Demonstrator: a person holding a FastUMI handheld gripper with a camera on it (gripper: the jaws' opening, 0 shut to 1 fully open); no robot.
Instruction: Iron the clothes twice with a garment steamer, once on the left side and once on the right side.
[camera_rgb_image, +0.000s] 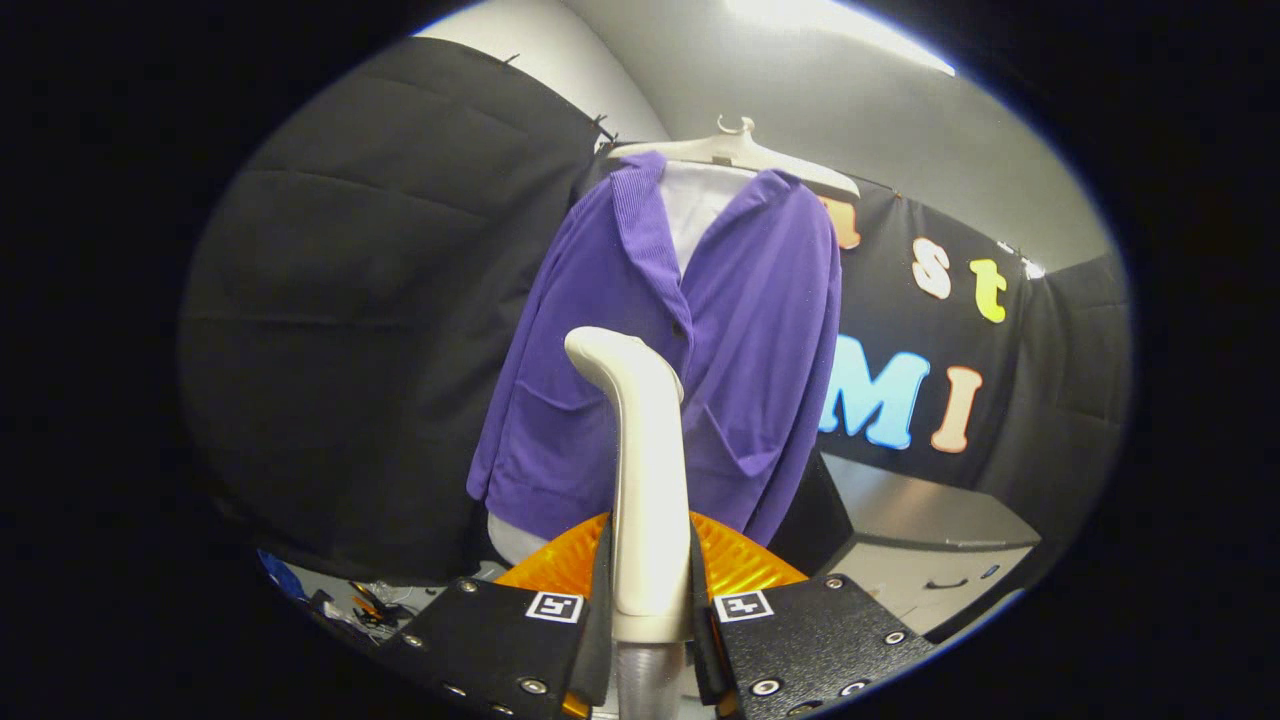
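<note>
A purple cardigan (700, 350) hangs on a white hanger (735, 152) over a white inner garment (695, 205), just beyond the fingers. My gripper (650, 590) is shut on the cream handle of the garment steamer (645, 470), which stands upright between the two fingers. The steamer's curved head points at the lower middle of the cardigan, near its button line. Whether the head touches the fabric cannot be told. An orange ribbed part (740, 565) of the steamer shows behind the fingers.
Black booth cloth (380, 320) hangs behind and to the left of the cardigan. A grey cabinet (930, 540) stands low on the right. Small clutter and cables (360, 600) lie low on the left.
</note>
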